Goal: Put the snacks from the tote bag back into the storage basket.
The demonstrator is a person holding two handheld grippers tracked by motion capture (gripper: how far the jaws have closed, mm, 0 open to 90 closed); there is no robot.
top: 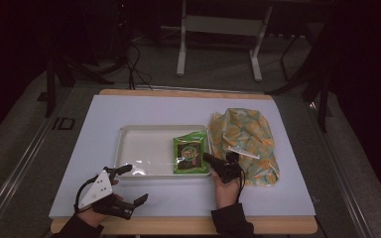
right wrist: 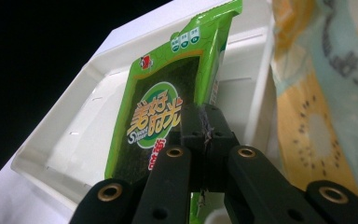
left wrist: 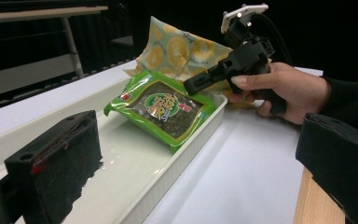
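Observation:
A green seaweed snack packet (top: pixel 191 154) lies at the right end of a white tray (top: pixel 144 144), its right edge raised against the rim. My right gripper (top: pixel 209 159) is shut on that edge, and in the right gripper view the jaws (right wrist: pixel 205 128) pinch the packet (right wrist: pixel 163 107) near its side seam. My left gripper (top: pixel 134 183) is held open near the table's front left, off the tray's near corner. In the left gripper view the wide-apart jaws (left wrist: pixel 196 140) frame the tray (left wrist: pixel 121 182), the packet (left wrist: pixel 165 109) and the right gripper (left wrist: pixel 198 84).
A crumpled cloth bag printed with fruit slices (top: pixel 248 139) lies right of the tray, touching its corner. A white mat (top: pixel 104 114) covers the wooden table (top: pixel 178 225). Desk legs (top: pixel 181 49) stand on the floor beyond.

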